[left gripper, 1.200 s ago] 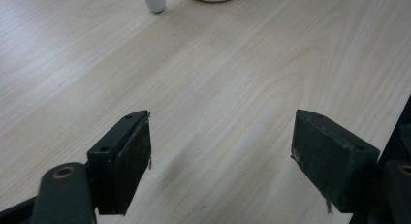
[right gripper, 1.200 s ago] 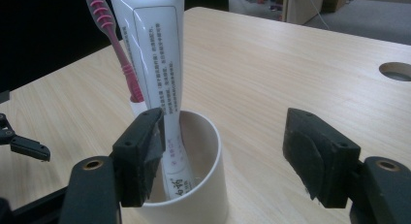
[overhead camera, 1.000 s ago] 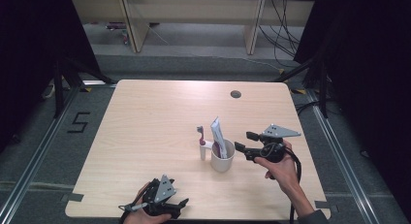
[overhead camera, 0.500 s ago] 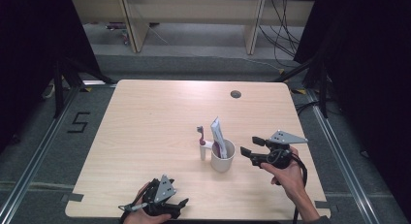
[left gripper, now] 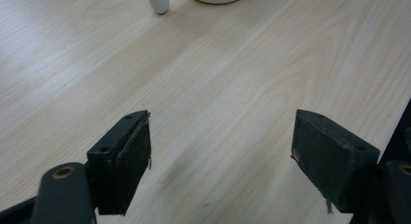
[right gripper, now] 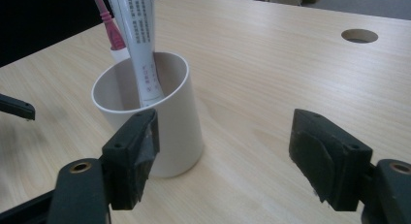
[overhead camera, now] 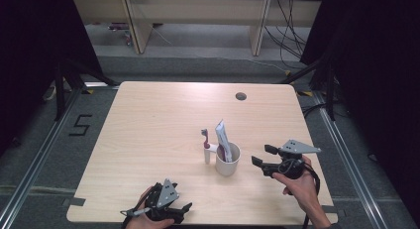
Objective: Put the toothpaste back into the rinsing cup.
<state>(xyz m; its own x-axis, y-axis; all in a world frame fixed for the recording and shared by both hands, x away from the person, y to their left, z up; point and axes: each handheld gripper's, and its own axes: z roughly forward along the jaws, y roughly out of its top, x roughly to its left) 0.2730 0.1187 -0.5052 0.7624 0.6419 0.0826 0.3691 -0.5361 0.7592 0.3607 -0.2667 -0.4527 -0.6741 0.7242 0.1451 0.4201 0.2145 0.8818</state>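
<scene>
Cup [overhead camera: 228, 160]: right gripper [overhead camera: 264, 155] backed off, fingers just spreading, empty; left gripper [overhead camera: 182, 212] fingers spread.

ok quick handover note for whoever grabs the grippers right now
Right gripper: open, nothing held, jaws just been opening, beside the white cup on its right.
Left gripper: open, nothing held, at the near edge of the table.
Cup stands mid-table with the toothpaste tube upright in it. The toothbrush stands just left of the cup; whether it is inside I cannot tell.
Done: tube is in the cup.
Left: probably just check the toothbrush.
</scene>
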